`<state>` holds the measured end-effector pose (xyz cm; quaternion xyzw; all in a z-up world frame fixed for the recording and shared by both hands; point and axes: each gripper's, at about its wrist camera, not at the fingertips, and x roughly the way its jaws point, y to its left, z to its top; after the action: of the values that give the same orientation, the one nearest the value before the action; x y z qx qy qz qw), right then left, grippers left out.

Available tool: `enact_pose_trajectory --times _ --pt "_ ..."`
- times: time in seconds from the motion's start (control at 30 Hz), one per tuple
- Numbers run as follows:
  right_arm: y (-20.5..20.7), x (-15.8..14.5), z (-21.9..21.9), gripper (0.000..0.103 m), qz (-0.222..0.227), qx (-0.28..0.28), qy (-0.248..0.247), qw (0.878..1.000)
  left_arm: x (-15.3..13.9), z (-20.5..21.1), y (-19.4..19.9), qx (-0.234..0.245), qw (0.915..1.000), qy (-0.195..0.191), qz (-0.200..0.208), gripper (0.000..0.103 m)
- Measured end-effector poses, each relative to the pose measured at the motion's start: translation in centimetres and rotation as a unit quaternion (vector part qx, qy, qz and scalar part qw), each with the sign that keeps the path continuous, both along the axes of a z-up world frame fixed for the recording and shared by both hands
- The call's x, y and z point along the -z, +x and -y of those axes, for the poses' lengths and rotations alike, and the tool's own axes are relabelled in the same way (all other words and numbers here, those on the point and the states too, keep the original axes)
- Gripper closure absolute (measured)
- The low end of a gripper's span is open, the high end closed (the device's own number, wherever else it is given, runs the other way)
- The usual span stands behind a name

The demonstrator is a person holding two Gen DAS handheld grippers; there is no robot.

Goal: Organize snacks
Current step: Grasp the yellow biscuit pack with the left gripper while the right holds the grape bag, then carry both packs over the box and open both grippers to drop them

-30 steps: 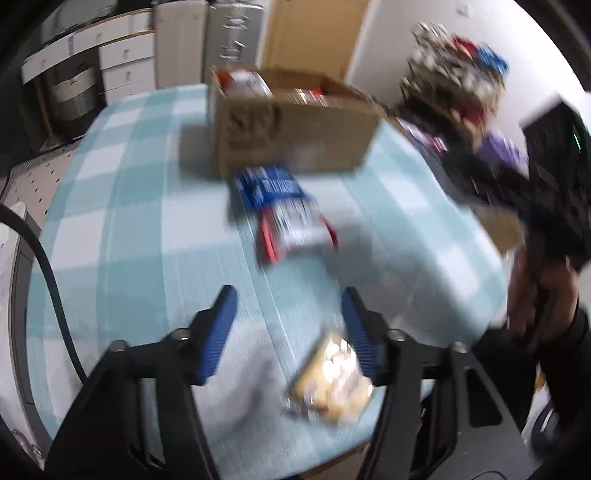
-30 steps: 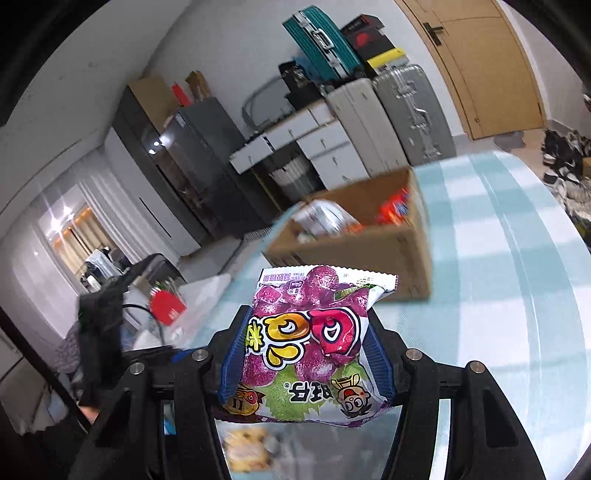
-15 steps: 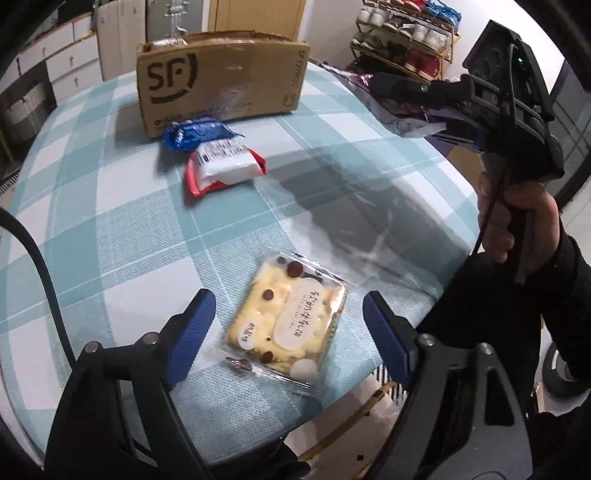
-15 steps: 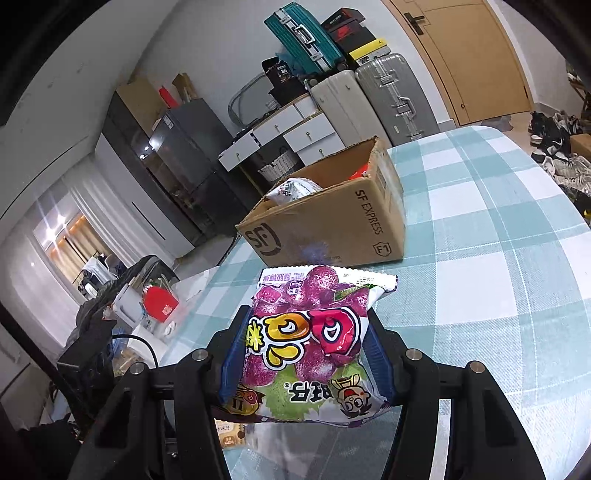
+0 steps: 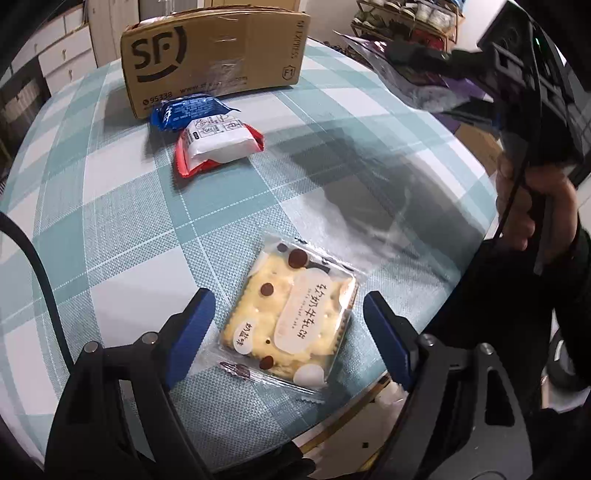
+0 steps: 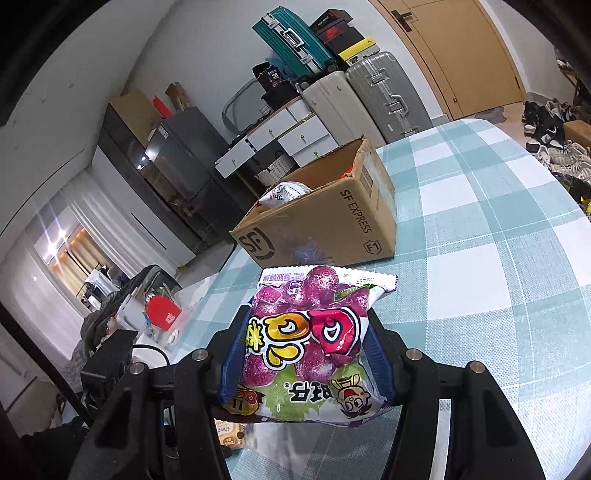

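The tabletop (image 6: 495, 206) is covered with a cloth of pale teal and white checks. Behind it, a white wall (image 6: 177, 48) stands with a wooden door (image 6: 461, 51) at the right. Beside the door are two upright suitcases (image 6: 373, 99), and a teal suitcase (image 6: 291, 40) lies on top of white drawers (image 6: 284, 134). A dark glass cabinet (image 6: 173, 162) is further left. Curtains (image 6: 77, 254) glow with warm light. Shoes (image 6: 554, 140) lie on the floor, and a shoe rack (image 5: 410, 18) stands near the wall.
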<state>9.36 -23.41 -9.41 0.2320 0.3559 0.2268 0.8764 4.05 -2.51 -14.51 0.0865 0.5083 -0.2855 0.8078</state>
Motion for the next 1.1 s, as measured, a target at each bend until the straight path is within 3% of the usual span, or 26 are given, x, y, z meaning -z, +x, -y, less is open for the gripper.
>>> enact_pose_trajectory --times 0.1,0.17,0.43,0.63,0.77,1.1 --pt "0.0 0.0 0.0 0.044 0.0 0.0 0.0 1.0 -0.1 0.8 -0.5 0.016 0.9997 0.015 0.012 0.041" --pt "0.0 0.0 0.0 0.044 -0.001 0.001 0.001 1.0 -0.1 1.2 -0.8 0.026 0.9992 0.024 0.018 0.046" --pt "-0.1 0.3 0.3 0.044 -0.002 0.006 0.005 1.0 -0.3 1.6 -1.2 0.032 0.9988 0.033 0.016 0.047" --pt "-0.3 0.2 0.2 0.044 0.004 0.003 0.004 1.0 -1.2 0.2 -0.1 -0.011 0.9996 0.013 0.023 0.047" --pt "-0.4 -0.5 0.0 0.044 0.014 -0.001 0.007 1.0 -3.9 -1.7 1.4 -0.067 0.9961 -0.023 0.052 0.047" --pt "0.5 -3.6 -0.1 0.044 0.035 -0.002 0.018 0.999 -12.0 -3.6 4.7 -0.124 0.981 -0.066 0.133 0.047"
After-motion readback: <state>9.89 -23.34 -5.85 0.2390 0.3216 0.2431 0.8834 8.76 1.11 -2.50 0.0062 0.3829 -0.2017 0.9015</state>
